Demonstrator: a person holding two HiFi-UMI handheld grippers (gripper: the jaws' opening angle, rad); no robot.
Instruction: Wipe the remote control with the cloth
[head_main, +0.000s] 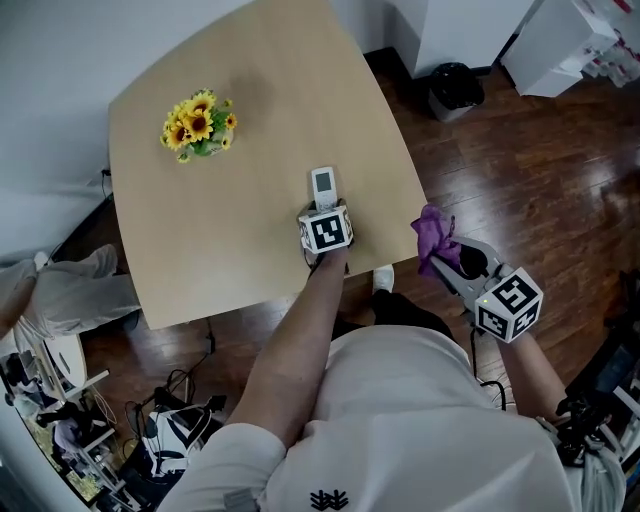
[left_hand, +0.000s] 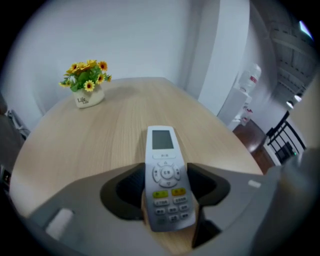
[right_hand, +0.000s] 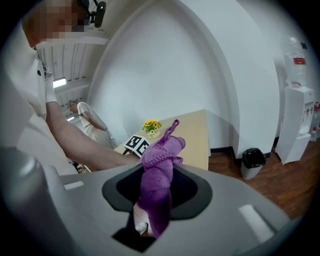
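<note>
While the remote control (left_hand: 162, 150) lies on the table (left_hand: 100, 135) near its edge, the left gripper (left_hand: 168, 185) seems clamped on its sides; the right gripper (right_hand: 159, 192), off the table's edge, grips the purple cloth (right_hand: 162, 155).

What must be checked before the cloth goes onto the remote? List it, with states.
1. White remote control lies on the light wooden table, buttons up: ok.
2. Left tongs meet both its sides: ok.
3. Grip firm enough for wiping: cannot tell.
4. Right tongs clamp the purple knitted cloth: ok.
5. Cloth over the remote: not ok, it is held beyond the table's edge, above the floor.
6. Pot of sunflowers stands well away from the remote: ok.
</note>
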